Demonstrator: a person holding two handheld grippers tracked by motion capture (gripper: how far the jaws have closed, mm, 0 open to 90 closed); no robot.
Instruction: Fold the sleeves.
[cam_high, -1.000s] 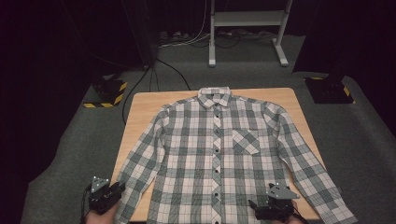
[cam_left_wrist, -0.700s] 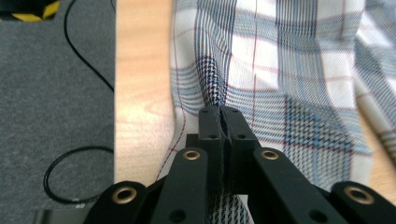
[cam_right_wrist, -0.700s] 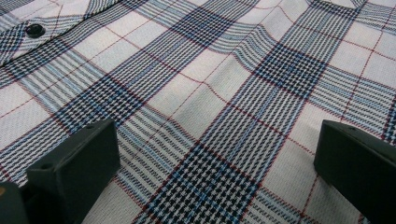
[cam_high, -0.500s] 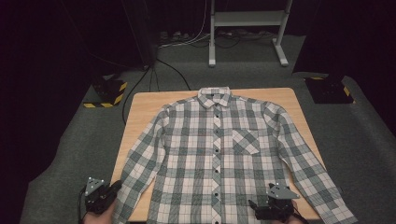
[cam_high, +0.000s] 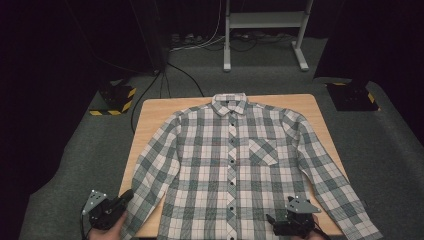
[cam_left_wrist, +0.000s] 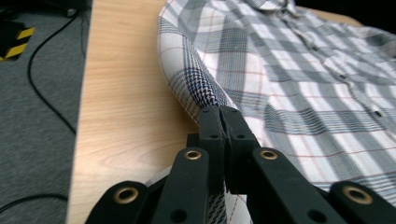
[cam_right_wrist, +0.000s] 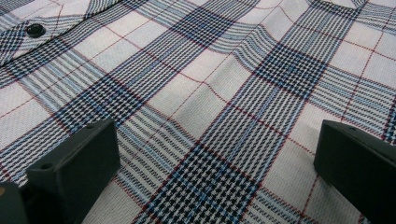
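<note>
Shirt (cam_high: 235, 165) lies flat, buttoned and face up on the table (cam_high: 150, 115), collar far from me, hem at my edge. My left gripper (cam_left_wrist: 223, 122) is clenched on its sleeve (cam_left_wrist: 187, 70), which runs lengthwise away toward the shoulder. My right gripper (cam_right_wrist: 215, 154) hovers released over the hem, jaws wide apart.

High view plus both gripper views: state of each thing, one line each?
Plaid button-up shirt: spread flat, front up, buttoned, on the light wooden table.
Shirt's sleeve by the left gripper: pinched, fold raised off the table.
Chest pocket: flat.
Left gripper: jaws shut on the sleeve.
Right gripper: jaws open wide over the shirt's fabric, gripping nothing.
</note>
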